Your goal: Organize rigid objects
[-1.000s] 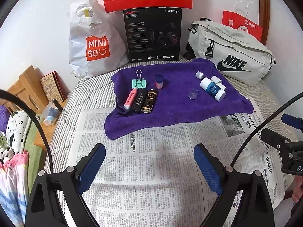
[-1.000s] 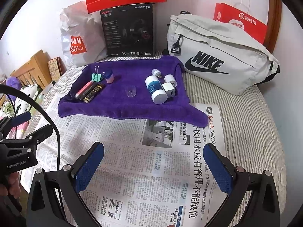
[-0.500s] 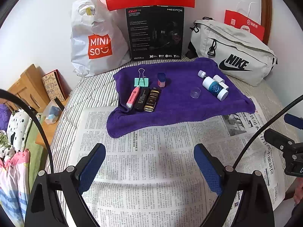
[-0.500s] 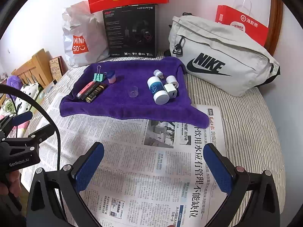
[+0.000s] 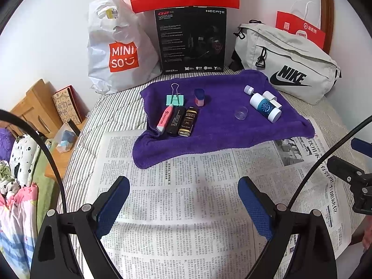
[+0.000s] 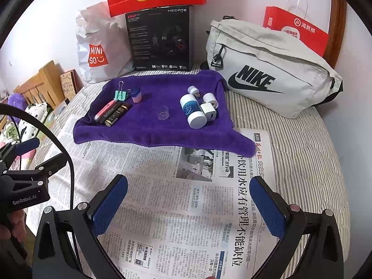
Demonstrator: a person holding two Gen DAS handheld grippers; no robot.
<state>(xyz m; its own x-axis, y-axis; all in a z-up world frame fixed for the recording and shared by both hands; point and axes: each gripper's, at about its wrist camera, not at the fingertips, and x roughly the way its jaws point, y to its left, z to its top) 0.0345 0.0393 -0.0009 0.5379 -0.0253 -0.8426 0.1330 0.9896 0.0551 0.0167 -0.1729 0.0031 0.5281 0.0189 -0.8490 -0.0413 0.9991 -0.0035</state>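
Observation:
A purple towel (image 5: 223, 125) (image 6: 148, 130) lies on the bed and carries the small objects. On its left sit a green binder clip (image 5: 175, 98), a pink highlighter (image 5: 164, 119), a black bar (image 5: 176, 120), a dark gold-labelled bottle (image 5: 188, 122) and a pink-and-blue cap (image 5: 199, 97). A clear cup (image 6: 162, 112) stands mid-towel. To the right lie a white-and-blue bottle (image 6: 192, 111), a white charger (image 6: 208, 112) and small white pieces (image 6: 210, 98). My left gripper (image 5: 183, 205) and right gripper (image 6: 189, 203) hover open over the newspaper, short of the towel, holding nothing.
Newspaper (image 5: 186, 209) covers the striped bed in front. Behind the towel stand a white Miniso bag (image 5: 116, 51), a black headset box (image 5: 190, 39), a grey Nike bag (image 6: 267, 69) and red paper bags (image 6: 297, 30). A wooden nightstand (image 5: 34, 107) sits left.
Both grippers have drawn slightly back from the towel, so the objects look a little farther away. Nothing on the towel has moved, and both jaws stay open.

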